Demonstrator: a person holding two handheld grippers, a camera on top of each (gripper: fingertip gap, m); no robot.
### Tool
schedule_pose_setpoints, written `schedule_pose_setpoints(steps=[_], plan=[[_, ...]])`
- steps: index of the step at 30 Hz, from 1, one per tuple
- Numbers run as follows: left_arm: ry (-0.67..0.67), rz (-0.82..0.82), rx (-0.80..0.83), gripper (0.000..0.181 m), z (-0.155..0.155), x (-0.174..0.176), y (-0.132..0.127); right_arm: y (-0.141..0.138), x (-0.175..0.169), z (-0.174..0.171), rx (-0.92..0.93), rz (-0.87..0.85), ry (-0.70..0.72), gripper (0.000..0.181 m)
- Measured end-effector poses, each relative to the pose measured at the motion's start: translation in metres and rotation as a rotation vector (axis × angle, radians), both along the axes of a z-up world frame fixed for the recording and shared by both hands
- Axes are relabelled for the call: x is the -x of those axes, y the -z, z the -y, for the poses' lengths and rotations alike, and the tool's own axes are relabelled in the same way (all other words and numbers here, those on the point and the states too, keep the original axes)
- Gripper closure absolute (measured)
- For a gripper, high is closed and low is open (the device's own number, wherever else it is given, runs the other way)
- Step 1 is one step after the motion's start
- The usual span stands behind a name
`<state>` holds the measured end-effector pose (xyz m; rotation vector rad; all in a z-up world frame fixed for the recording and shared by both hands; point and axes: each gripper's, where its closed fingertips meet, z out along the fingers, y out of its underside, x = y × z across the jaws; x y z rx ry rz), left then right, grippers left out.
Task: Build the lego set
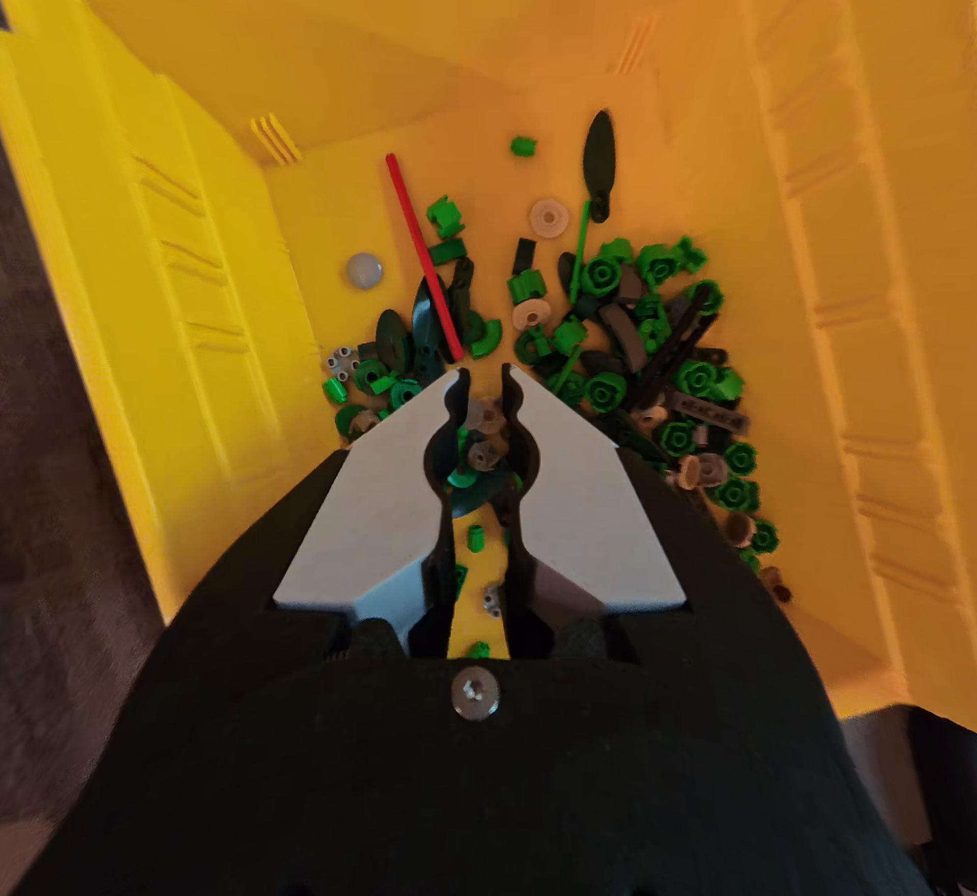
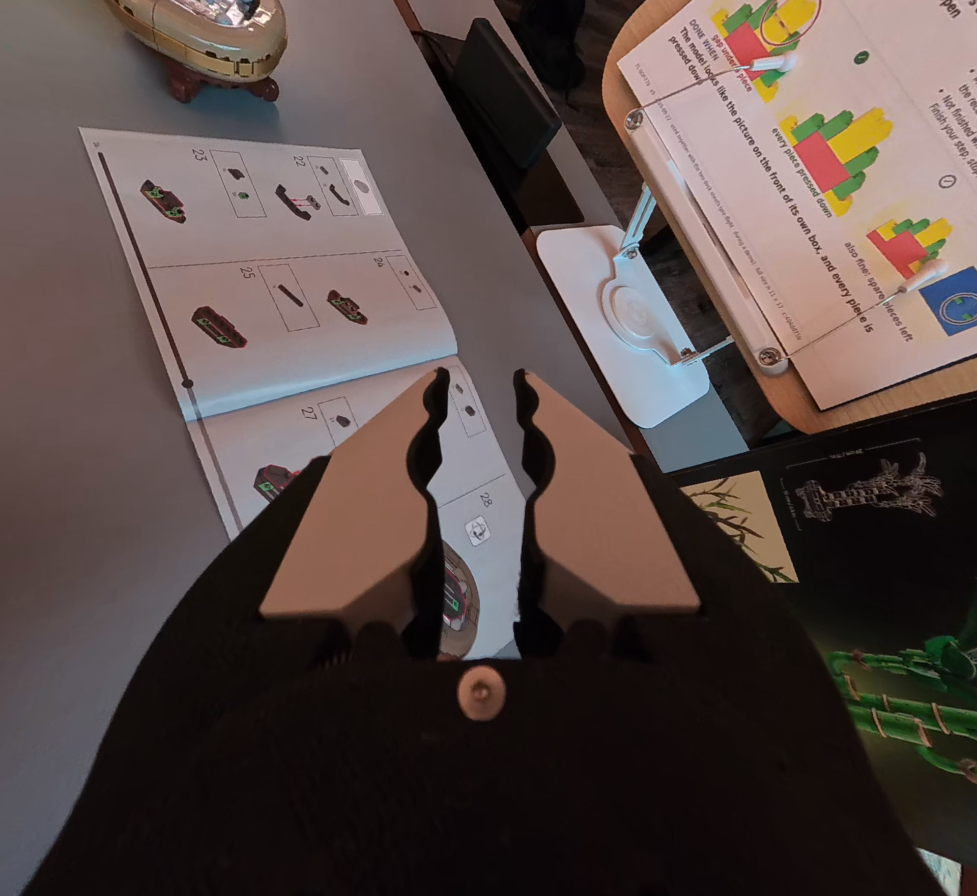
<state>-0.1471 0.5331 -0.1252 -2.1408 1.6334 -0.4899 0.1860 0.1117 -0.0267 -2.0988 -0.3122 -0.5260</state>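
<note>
Between my fingertips, my left gripper (image 1: 485, 373) stood narrowly parted and empty, low inside the yellow bin (image 1: 211, 289). Beneath it lay small tan round pieces (image 1: 489, 413); beyond, green round bricks (image 1: 602, 274) and a red rod (image 1: 423, 257). I judged all light, rigid, slick; the rod best pinched mid-length. My right gripper (image 2: 481, 376) hung parted, empty, over the open booklet (image 2: 264, 257); farthest, the tan oval base (image 2: 187, 9).

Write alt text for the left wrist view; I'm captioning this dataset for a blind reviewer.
The left gripper, slightly open and empty, reaches into a yellow bin over loose green, dark and grey Lego pieces. A red rod lies just ahead of its tips.
</note>
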Motion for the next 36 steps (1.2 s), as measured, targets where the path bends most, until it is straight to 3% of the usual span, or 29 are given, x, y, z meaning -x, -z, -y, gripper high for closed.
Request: schedule_pose_setpoints(steps=[4,8,12,13,17,22,26,30,36], plan=[[0.033,0.199,0.008,0.167,0.019,-0.005,-0.043,-0.015,0.018,-0.010,-0.053,-0.019,-0.051,0.157],[0.164,0.278,-0.029,0.161,0.045,-0.001,-0.084,-0.036,0.048,-0.025,-0.086,-0.004,-0.114,0.157],[0.289,0.203,-0.121,0.163,0.057,0.014,-0.108,-0.040,0.073,-0.037,-0.038,0.027,-0.136,0.156],[0.288,0.156,-0.109,0.170,0.057,0.020,-0.107,-0.042,0.079,-0.042,-0.035,0.032,-0.141,0.156],[0.223,-0.057,0.007,0.164,0.051,0.040,-0.093,-0.051,0.106,-0.066,-0.043,0.034,-0.181,0.154],[0.248,-0.149,0.040,0.153,0.052,0.033,-0.075,-0.062,0.131,-0.095,-0.043,0.067,-0.218,0.153],[0.336,-0.209,0.032,0.156,0.054,0.028,-0.060,-0.067,0.146,-0.110,-0.045,0.071,-0.252,0.153],[0.309,-0.288,0.070,0.162,0.044,0.030,-0.042,-0.069,0.147,-0.120,-0.051,0.096,-0.250,0.153],[0.515,-0.290,0.217,0.163,0.074,0.018,-0.027,-0.052,0.136,-0.119,-0.014,0.081,-0.232,0.153]])
